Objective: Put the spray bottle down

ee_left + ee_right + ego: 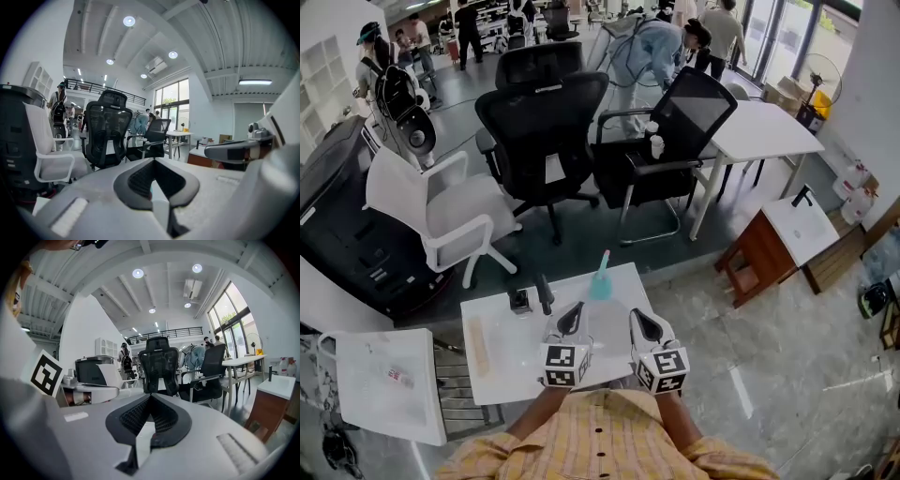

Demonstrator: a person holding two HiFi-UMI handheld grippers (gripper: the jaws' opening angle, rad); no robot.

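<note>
Left tool [571,321]: being held shut, empty | right tool [643,325]: being held shut, empty | spray bottle [600,278]: being touched by neither tool, standing on bench [502,349]

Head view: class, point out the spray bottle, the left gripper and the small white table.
spray bottle [600,283], head view, teal body.
left gripper [573,317], head view, between its closed fingertips.
small white table [511,349], head view, bare top.

A table [506,349] bears a wood strip [475,342] at its left edge. Beyond it stand a black chair [542,122] and a white chair [441,211]; right of it, a cabinet [759,258].
</note>
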